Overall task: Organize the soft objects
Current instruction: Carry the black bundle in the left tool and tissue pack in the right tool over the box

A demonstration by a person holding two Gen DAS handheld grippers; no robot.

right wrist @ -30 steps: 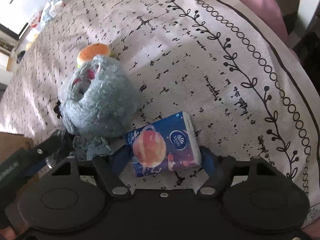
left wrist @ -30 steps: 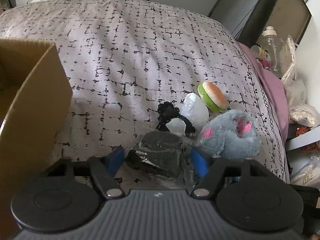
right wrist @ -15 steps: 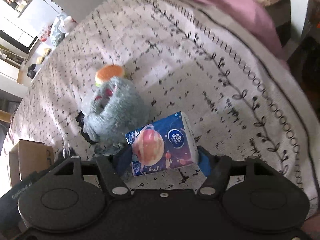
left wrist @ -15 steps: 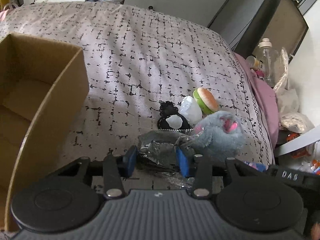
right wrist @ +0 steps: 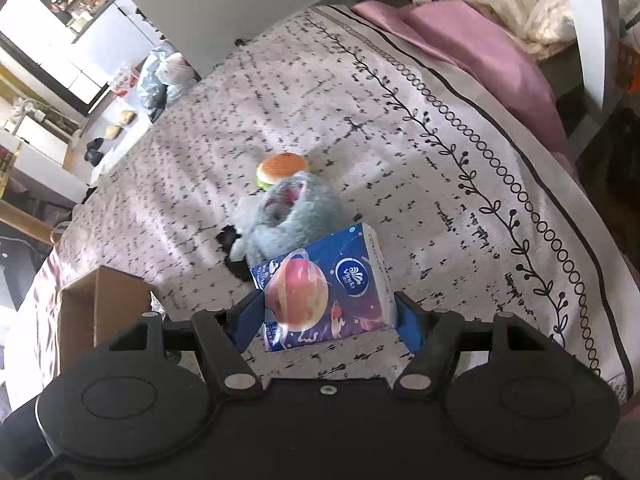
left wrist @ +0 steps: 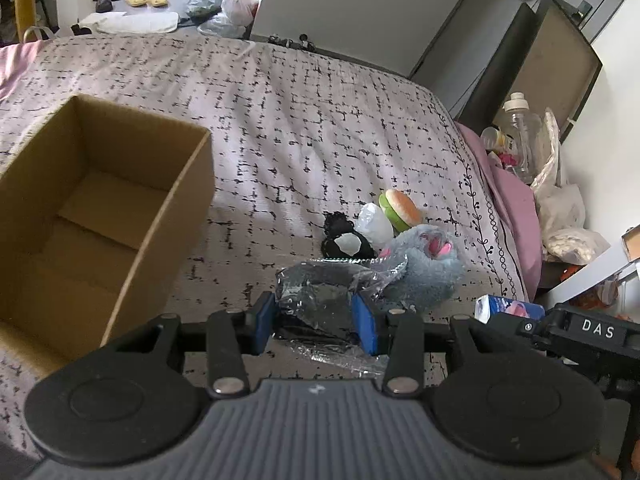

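My left gripper [left wrist: 316, 322] is shut on a dark cloth item in a clear plastic bag [left wrist: 320, 300] and holds it above the bed. My right gripper [right wrist: 326, 316] is shut on a blue tissue pack [right wrist: 326, 292] with a planet print, also lifted; the pack's end shows in the left wrist view [left wrist: 508, 307]. On the bedspread lie a grey plush toy [left wrist: 424, 268] [right wrist: 292, 216], a burger toy [left wrist: 400, 208] [right wrist: 282, 166], a white bagged item [left wrist: 374, 224] and a black fabric item [left wrist: 344, 238]. An open, empty cardboard box [left wrist: 92, 216] [right wrist: 100, 300] sits left.
The bed [left wrist: 280, 120] has a patterned cover, with a pink sheet edge [right wrist: 480, 52] on the right. Past it are a plastic bottle [left wrist: 520, 136] and bags [left wrist: 560, 208]. Bags and slippers lie on the floor beyond the bed's far end.
Both grippers have risen and pulled back from the bed. The left one closed on the bagged cloth and lifted it; the right one lifted the tissue pack. The box has come into fuller view.
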